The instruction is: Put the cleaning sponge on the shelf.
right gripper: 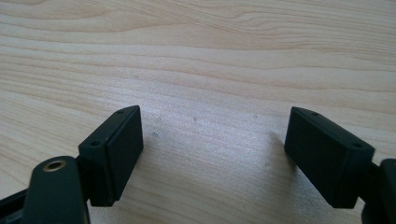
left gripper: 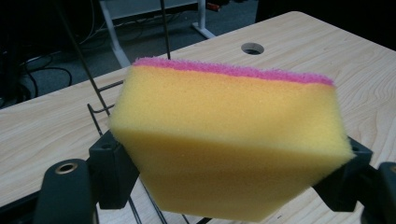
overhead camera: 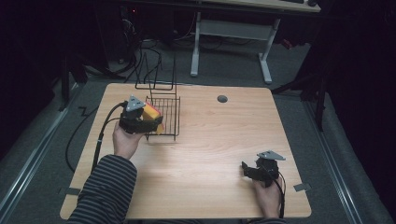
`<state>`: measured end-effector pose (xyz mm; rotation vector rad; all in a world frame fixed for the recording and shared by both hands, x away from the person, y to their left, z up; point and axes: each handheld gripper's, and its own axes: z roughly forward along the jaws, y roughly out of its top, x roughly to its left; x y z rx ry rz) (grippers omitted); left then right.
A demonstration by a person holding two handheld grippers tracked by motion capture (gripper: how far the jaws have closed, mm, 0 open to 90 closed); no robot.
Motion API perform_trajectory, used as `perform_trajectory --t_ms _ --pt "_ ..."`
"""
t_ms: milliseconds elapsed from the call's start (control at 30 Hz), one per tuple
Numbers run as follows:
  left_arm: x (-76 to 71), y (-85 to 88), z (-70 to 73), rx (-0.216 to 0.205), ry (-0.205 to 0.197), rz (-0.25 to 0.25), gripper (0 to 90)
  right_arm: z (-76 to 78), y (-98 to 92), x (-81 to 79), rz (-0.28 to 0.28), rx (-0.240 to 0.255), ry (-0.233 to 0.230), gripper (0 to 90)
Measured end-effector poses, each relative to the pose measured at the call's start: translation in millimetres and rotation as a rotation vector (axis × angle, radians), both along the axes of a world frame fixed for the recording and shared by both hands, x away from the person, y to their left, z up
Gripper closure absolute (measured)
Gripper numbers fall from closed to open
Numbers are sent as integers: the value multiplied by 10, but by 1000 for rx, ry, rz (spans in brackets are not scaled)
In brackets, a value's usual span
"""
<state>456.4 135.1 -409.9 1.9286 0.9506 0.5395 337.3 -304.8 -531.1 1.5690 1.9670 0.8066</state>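
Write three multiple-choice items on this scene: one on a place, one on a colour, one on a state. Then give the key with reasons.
1. Where is the sponge?
A. in the left claw, by the wire rack
B. on the floor
C. by the table's hole

2. What colour is the sponge's thin scouring layer?
A. green
B. pink
C. blue

3. How is the right claw?
A. shut on a sponge
B. shut, empty
C. open, empty

Key: 1 A, the jaws clamp its sides; 2 B, a pink strip tops the yellow foam; 3 C, bare table shows between its spread jaws.

A light wooden table (overhead camera: 210, 140) carries a black wire rack (overhead camera: 163, 114) near its far-left edge.
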Motion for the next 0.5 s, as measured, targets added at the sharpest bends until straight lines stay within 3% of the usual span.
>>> perform_trajectory --t_ms 500 --pt "167 -172 -67 11 7 2 228 -1 -1 1 2 -1 -2 196"
